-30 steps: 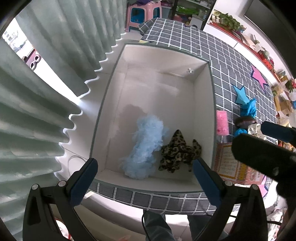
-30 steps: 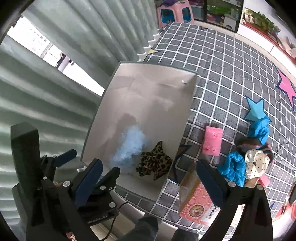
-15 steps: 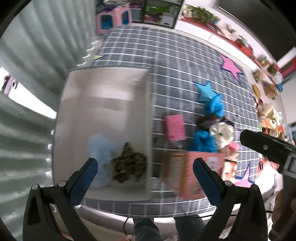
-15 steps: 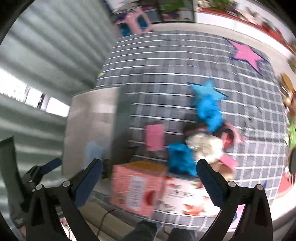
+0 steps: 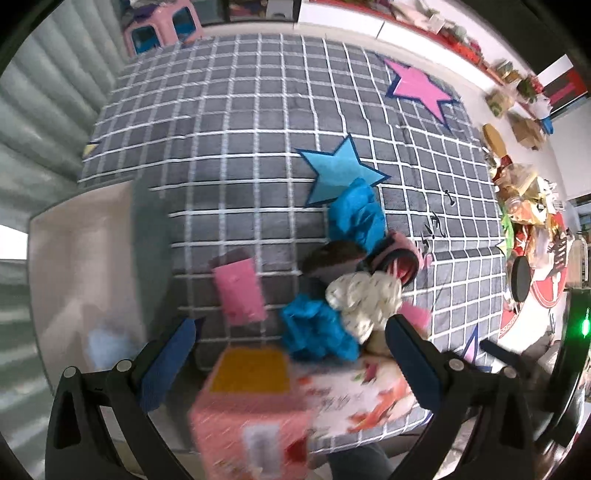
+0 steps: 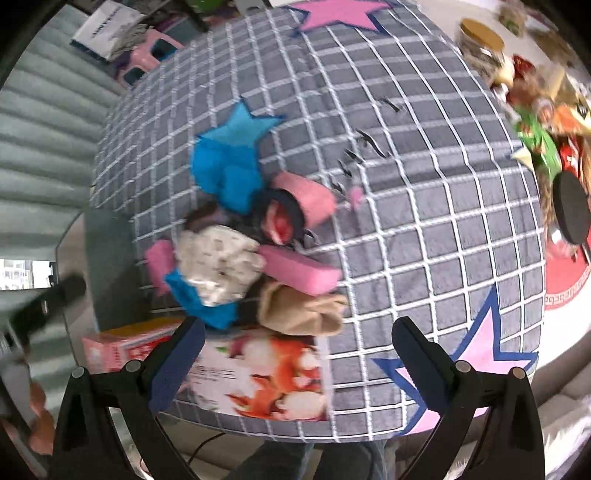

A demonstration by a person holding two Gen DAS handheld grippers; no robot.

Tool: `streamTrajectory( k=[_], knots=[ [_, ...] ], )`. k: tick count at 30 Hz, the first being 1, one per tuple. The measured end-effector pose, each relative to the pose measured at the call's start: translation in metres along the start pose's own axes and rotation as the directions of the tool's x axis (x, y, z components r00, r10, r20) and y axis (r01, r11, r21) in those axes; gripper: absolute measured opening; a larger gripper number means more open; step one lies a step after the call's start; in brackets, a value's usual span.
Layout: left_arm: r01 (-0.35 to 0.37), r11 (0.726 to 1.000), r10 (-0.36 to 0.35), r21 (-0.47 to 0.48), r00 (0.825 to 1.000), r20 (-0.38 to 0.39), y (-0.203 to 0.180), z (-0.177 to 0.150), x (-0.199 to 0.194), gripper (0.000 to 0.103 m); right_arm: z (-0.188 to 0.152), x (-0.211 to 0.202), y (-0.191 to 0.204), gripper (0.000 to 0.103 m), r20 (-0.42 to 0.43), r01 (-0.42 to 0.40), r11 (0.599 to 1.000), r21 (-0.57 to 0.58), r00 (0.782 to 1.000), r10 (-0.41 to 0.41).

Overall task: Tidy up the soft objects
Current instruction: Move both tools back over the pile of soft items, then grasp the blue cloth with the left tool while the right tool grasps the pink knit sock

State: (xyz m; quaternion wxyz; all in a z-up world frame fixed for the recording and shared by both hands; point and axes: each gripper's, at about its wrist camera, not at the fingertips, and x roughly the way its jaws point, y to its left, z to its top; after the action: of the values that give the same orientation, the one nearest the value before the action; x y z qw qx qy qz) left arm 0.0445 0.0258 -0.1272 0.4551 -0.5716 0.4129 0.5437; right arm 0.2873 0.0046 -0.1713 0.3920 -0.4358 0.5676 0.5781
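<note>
A pile of soft things lies on the grey checked cloth [image 5: 258, 110]: a white spotted cloth [image 5: 364, 299] [image 6: 218, 266], bright blue fluffy pieces [image 5: 356, 218] [image 5: 317, 332] [image 6: 227, 173], pink sponges [image 5: 240, 291] [image 6: 301, 271], a tan cloth [image 6: 299, 308] and a dark hair tie with pink [image 6: 284, 218]. The white bin [image 5: 92, 258] at the left holds a pale blue fluffy thing [image 5: 105, 341], blurred. My left gripper [image 5: 291, 354] is open and empty, above the table's near edge. My right gripper [image 6: 295, 354] is open and empty, just short of the pile.
Two pink printed cartons [image 5: 255, 402] [image 6: 273, 380] lie at the near table edge under the grippers. Snack packs and a black disc [image 6: 570, 208] sit at the right. A pink stool [image 5: 162, 26] stands beyond the table; a curtain [image 5: 44, 122] hangs at the left.
Both grippers have swung right, from over the white bin to over the pile of soft things. Both stay open and empty. The leopard-print piece in the bin is out of sight now.
</note>
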Motion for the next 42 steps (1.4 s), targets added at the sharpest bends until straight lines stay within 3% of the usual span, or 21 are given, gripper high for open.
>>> streamTrajectory(
  k=[9,20,24,26,27,30,37,40,42],
  knots=[
    [-0.070,0.997,0.066,-0.024,0.989,-0.129,-0.048,0.061,0.079,0.103,0.014,0.030,-0.031,0.102,-0.064,-0.052,0.998,0.047,0.996,0.055],
    [-0.113,0.993,0.102,-0.037,0.970,-0.223,-0.065,0.083,0.145,0.102,0.051,0.052,-0.051,0.102,-0.083,-0.106,0.991,0.077,0.990,0.112],
    [-0.107,0.994,0.095,-0.036,0.965,-0.246,-0.064,0.086,0.162,0.090,0.059,0.058,-0.043,0.102,-0.080,-0.110,0.993,0.043,0.990,0.113],
    [-0.105,0.994,0.091,-0.041,0.960,-0.265,-0.062,0.086,0.171,0.071,0.064,0.064,-0.039,0.102,-0.086,-0.114,0.993,0.033,0.990,0.116],
    [-0.089,0.995,0.072,-0.053,0.960,-0.272,-0.060,0.085,0.174,0.051,0.067,0.067,-0.036,0.102,-0.090,-0.114,0.993,0.030,0.989,0.116],
    [-0.046,0.994,0.020,-0.097,0.968,-0.249,-0.050,0.086,0.171,0.028,0.077,0.076,-0.027,0.102,-0.095,-0.114,0.993,0.013,0.989,0.115],
    [-0.094,0.989,0.077,-0.112,0.987,-0.144,-0.035,0.087,0.135,0.028,0.100,0.106,0.007,0.101,-0.106,-0.065,0.994,-0.083,0.993,0.056],
    [-0.122,0.987,0.112,-0.101,0.989,-0.098,-0.037,0.087,0.118,0.028,0.099,0.115,0.030,0.086,-0.092,0.022,0.977,-0.211,0.995,-0.042],
    [-0.134,0.987,0.128,-0.087,0.989,-0.069,-0.039,0.087,0.107,0.028,0.096,0.113,0.043,0.057,-0.056,0.057,0.954,-0.296,0.996,-0.077]
  ],
)
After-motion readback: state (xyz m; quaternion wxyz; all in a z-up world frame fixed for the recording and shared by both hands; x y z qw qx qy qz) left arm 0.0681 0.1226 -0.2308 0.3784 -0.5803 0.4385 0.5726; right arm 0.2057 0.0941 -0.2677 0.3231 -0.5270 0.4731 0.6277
